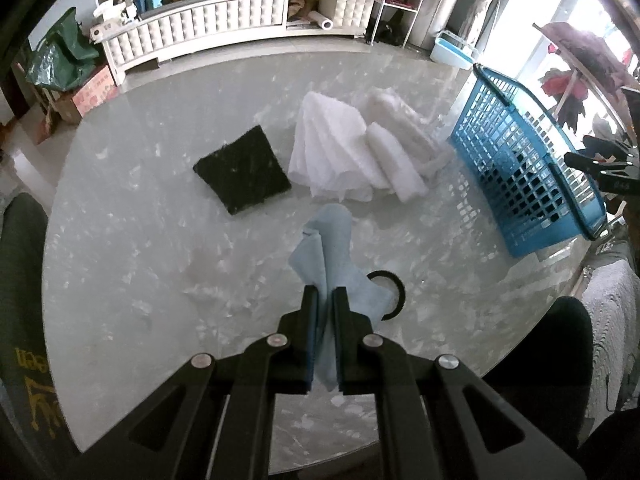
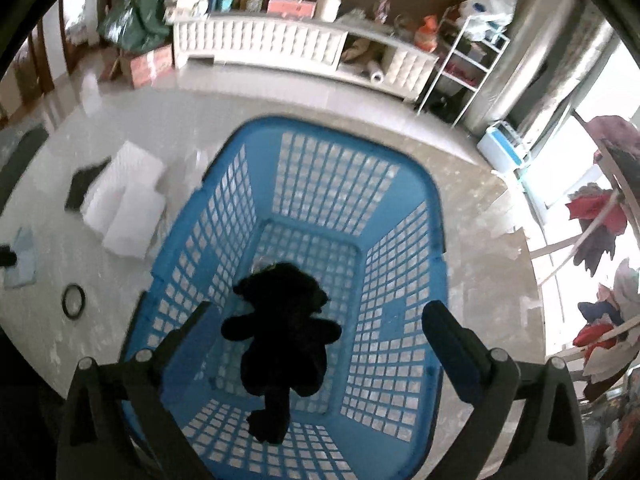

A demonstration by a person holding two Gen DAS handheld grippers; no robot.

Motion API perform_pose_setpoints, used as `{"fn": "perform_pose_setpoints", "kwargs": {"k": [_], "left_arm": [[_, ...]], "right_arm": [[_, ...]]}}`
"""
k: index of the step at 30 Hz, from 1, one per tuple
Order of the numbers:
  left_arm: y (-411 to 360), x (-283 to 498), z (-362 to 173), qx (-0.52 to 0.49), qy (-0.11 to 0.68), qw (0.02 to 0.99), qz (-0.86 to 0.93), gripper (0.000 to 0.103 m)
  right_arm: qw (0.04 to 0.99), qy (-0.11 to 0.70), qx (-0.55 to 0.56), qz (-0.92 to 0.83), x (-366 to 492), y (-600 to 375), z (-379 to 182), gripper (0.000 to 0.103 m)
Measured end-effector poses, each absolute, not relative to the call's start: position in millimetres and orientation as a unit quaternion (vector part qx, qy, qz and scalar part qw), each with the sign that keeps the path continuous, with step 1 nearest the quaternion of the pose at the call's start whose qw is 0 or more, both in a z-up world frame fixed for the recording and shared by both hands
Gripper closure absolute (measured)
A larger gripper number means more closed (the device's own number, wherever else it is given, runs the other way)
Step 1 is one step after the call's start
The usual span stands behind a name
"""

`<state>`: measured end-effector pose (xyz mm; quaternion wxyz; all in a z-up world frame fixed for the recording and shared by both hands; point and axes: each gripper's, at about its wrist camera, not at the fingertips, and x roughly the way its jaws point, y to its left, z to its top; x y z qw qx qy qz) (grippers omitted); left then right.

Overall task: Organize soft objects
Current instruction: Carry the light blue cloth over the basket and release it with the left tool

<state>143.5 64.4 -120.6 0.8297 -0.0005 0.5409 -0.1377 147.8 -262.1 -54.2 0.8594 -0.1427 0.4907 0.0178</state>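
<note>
My left gripper (image 1: pixel 326 293) is shut on a light blue cloth (image 1: pixel 330 246) and holds it above the round marble table (image 1: pixel 132 240). A black square pad (image 1: pixel 243 169) and white folded cloths (image 1: pixel 352 152) lie further back on the table. A blue plastic basket (image 1: pixel 524 168) stands at the right. My right gripper (image 2: pixel 316 312) is open and empty above the basket (image 2: pixel 400 208). A black plush toy (image 2: pixel 282 336) is between the fingers inside the basket, apart from them. The white cloths (image 2: pixel 124 200) and the blue cloth (image 2: pixel 22 260) show at the left.
A black ring (image 1: pixel 394 292) lies on the table behind the blue cloth; it also shows in the right wrist view (image 2: pixel 73 300). A white cabinet (image 1: pixel 224 20) with clutter stands across the floor. Dark chair backs (image 1: pixel 20 280) flank the table's near edge.
</note>
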Motion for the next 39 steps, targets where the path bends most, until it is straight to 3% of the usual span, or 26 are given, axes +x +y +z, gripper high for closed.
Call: {"fn": "perform_pose_setpoints", "kwargs": {"k": [9, 18, 27, 32, 39], "left_arm": [[34.0, 147.8, -92.2, 0.004, 0.520, 0.842, -0.143, 0.097], [-35.7, 160.9, -43.6, 0.062, 0.476, 0.856, -0.195, 0.097], [-108.4, 177.8, -8.8, 0.091, 0.424, 0.863, -0.259, 0.097], [-150.4, 190.3, -19.1, 0.132, 0.433, 0.839, -0.303, 0.097], [-195.6, 201.3, -42.3, 0.165, 0.451, 0.804, -0.352, 0.097]], "right_arm": [[0.915, 0.400, -0.052, 0.030, 122.4, -278.2, -19.3, 0.002], [0.929, 0.365, -0.064, -0.001, 92.2, -286.2, -13.9, 0.002], [0.924, 0.381, -0.040, 0.011, 81.3, -306.3, -14.8, 0.001], [0.915, 0.403, 0.012, -0.002, 85.3, -334.9, -17.0, 0.001], [0.905, 0.424, 0.004, -0.035, 84.0, -350.1, -28.2, 0.001]]}}
